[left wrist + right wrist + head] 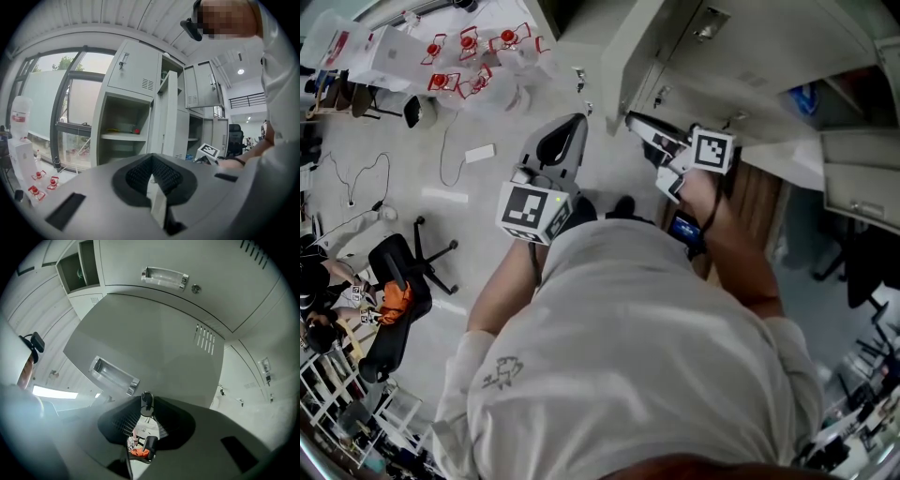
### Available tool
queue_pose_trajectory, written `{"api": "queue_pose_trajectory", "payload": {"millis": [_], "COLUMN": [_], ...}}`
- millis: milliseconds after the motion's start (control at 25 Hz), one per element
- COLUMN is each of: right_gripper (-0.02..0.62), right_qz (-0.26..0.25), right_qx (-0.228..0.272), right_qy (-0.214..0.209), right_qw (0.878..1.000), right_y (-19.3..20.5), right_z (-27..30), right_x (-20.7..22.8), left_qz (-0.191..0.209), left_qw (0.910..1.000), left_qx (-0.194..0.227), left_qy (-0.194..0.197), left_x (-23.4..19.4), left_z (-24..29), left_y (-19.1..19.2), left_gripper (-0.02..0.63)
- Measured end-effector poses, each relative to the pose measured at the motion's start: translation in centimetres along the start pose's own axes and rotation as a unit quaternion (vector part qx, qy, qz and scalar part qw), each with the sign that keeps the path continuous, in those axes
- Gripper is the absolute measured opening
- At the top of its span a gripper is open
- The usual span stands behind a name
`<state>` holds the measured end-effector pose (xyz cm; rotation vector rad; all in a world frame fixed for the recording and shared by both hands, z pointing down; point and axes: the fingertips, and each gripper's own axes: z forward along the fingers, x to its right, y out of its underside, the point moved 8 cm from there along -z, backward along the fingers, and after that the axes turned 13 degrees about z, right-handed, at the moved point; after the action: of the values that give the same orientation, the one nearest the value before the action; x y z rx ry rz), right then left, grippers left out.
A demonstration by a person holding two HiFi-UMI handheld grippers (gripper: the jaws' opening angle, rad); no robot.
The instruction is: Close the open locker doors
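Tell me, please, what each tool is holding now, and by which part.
Left tool: nothing, its jaws are together. Right tool: its jaws stand apart at the edge of an open locker door; whether they grip it cannot be told.

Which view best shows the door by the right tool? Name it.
Right gripper view: the door fills it, handle and vents clear. Left gripper view shows it nearly edge-on; head view, steeply from above.

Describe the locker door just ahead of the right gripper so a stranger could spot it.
In the right gripper view a grey locker bank fills the picture. The door is the broad panel slanting out just beyond the right gripper. Unlike the flush doors behind, it overlaps them, with a recessed metal handle at lower left and vent slots at upper right.
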<state>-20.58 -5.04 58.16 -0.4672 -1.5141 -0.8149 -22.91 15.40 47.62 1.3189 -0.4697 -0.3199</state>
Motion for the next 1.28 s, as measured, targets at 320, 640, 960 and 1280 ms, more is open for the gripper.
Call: {"api": "queue_pose_trajectory", "payload": {"millis": [320, 640, 960, 1280], "right_gripper": [0.081, 0.081, 0.081, 0.081], "right_qz": [-0.003, 0.006, 0.025, 0.040], "right_qx": [0.008, 0.018, 0.044, 0.080], "right_qy": [0.001, -0.011, -0.013, -0.020], "right_qw": [1.000, 1.000, 0.999, 0.996], "right_y": [-0.8, -1.1, -1.8, -3.5], "right_z": [2.5, 5.6, 9.1, 13.1], "right_x": [-0.4, -0.9, -0.5, -0.4], "left_qz": [-0.006, -0.003, 0.001, 0.006], "left_qw": [0.9999, 0.9997, 0.9997, 0.9998], "left_qx": [0.001, -0.001, -0.001, 0.000], "left_qy": [-0.015, -0.025, -0.024, -0.020], "left_x": [-2.1, -5.0, -8.6, -12.9], "left_z": [-1.1, -2.4, -3.3, -4.1], "left_y": [0.1, 0.2, 0.6, 0.9], "left_gripper": [-0.005, -0.005, -0.005, -0.005]}}
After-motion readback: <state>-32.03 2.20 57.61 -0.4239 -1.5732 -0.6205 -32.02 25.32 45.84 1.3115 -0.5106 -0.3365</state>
